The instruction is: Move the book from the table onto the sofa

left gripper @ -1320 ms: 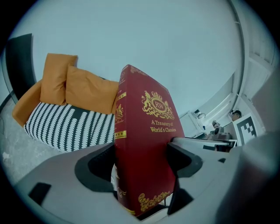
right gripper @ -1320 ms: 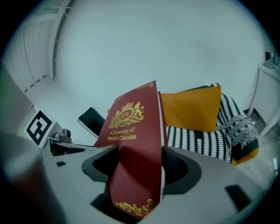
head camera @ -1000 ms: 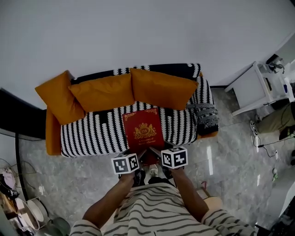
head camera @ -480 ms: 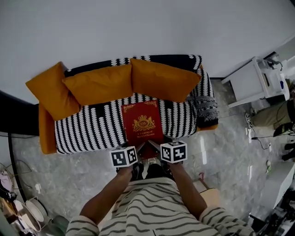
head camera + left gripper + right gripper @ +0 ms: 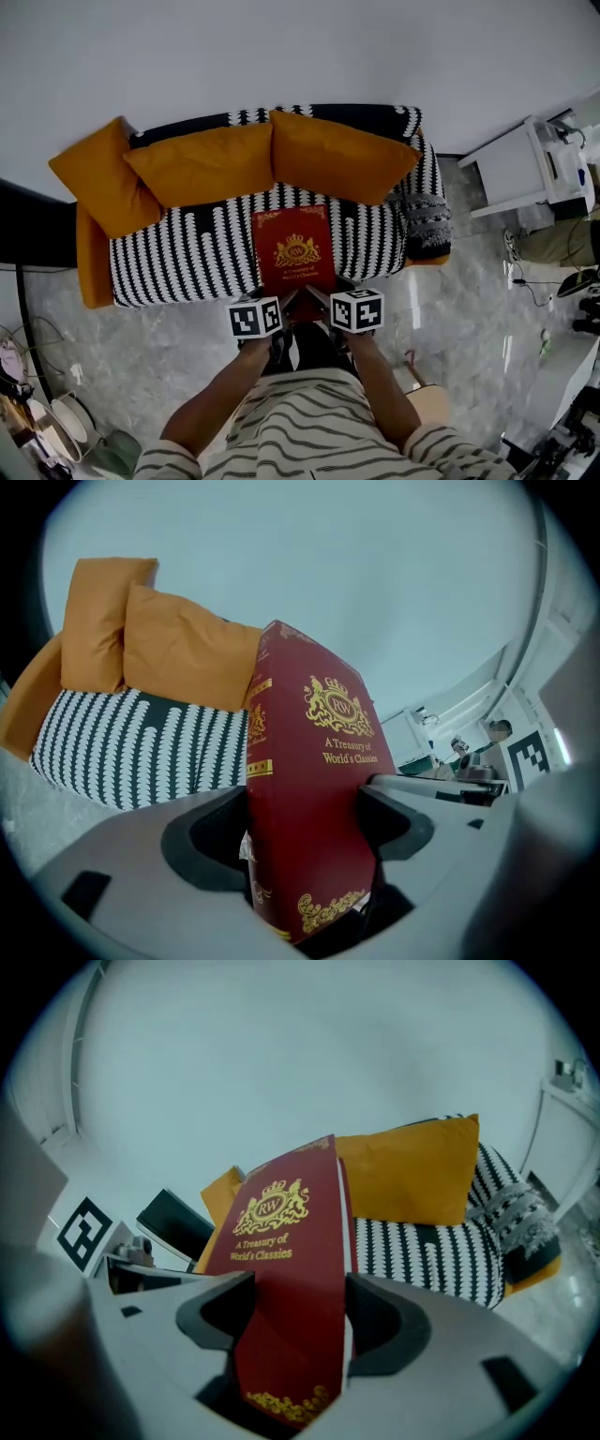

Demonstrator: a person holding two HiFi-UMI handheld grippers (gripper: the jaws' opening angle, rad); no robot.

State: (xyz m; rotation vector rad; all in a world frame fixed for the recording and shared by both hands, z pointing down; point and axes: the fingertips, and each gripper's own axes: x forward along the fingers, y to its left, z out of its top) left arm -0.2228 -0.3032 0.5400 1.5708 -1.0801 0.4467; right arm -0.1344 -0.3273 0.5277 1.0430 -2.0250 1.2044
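A dark red book (image 5: 293,249) with gold print, "A Treasury of World's Classics", is held flat over the front of the black-and-white striped sofa (image 5: 178,264). My left gripper (image 5: 279,317) and right gripper (image 5: 319,309) each clamp its near edge. In the left gripper view the book (image 5: 309,789) stands between the jaws, spine toward the camera. Over in the right gripper view the book (image 5: 286,1288) fills the gap between the jaws. Whether it touches the seat I cannot tell.
Orange cushions (image 5: 206,164) line the sofa's back, another (image 5: 342,155) to the right. A grey fringed cushion (image 5: 429,223) lies at the right end. A white cabinet (image 5: 520,169) stands right of the sofa. Marble floor (image 5: 141,356) lies around me.
The book and both grippers have kept their place over the sofa's front edge; the head view has shifted slightly, with the sofa sitting a little higher in frame.
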